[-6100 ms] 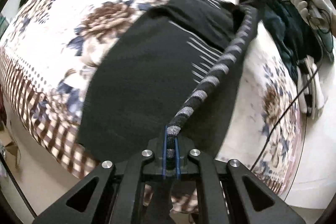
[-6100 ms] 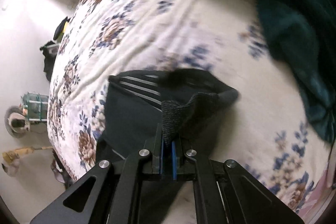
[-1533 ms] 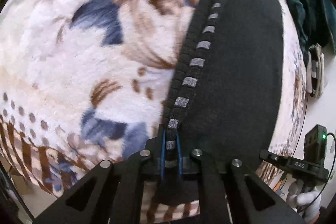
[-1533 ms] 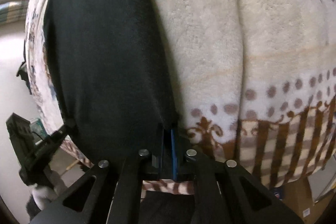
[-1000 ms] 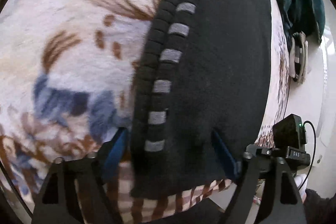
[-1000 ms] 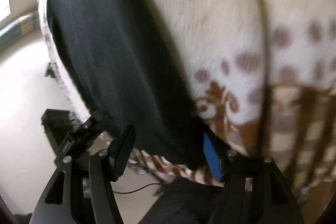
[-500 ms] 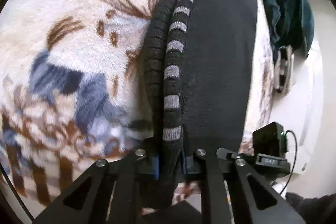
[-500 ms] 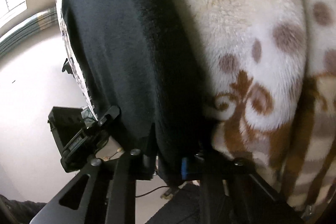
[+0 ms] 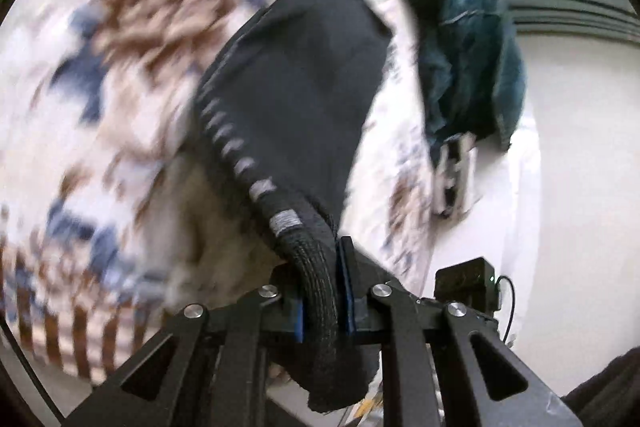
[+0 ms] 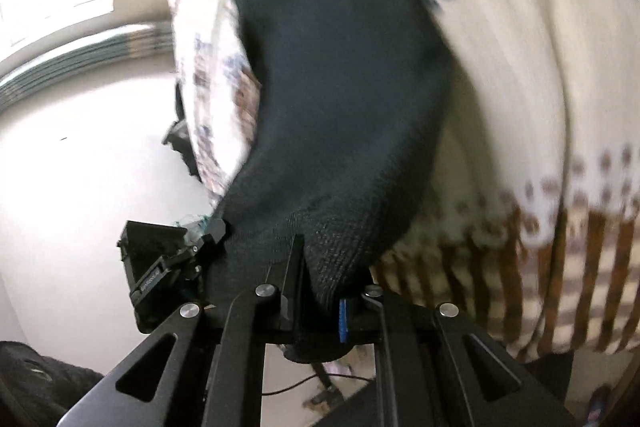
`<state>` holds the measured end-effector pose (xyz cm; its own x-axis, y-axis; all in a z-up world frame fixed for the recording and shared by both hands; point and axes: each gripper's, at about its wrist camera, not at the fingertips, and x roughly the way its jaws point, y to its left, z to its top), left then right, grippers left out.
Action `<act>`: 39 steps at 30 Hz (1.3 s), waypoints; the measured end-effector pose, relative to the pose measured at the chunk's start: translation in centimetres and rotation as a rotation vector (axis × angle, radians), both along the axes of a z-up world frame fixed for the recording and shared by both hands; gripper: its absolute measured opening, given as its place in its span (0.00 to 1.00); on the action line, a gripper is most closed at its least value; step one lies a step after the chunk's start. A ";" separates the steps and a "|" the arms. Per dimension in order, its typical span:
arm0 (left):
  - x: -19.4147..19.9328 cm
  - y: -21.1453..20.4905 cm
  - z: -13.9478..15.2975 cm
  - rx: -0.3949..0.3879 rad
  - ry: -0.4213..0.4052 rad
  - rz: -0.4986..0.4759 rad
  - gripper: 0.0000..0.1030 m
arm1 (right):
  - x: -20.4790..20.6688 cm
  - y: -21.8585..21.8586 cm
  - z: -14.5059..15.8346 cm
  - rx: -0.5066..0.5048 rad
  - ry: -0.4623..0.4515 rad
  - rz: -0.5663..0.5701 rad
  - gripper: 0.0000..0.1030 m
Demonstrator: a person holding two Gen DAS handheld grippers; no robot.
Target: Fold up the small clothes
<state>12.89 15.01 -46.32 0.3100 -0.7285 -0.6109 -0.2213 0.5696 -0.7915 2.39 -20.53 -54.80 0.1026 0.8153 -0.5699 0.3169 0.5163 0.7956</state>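
garment (image 9: 304, 99) clamped in both hand-held grippers

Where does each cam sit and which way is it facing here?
Left wrist: on the left tool, looking along it and down at the black garment on the floral blanket; its pads clamp the striped hem.
Right wrist: on the right tool, looking down over the garment's plain edge; a dark sleeve shows bottom left.
Shared: the garment, the blanket, and each other's tool.
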 end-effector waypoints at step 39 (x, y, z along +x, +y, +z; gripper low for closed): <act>44.8 -4.2 -8.2 0.466 -0.209 -0.244 0.10 | 47.0 -6.6 -1.3 -0.462 -0.246 -0.057 0.69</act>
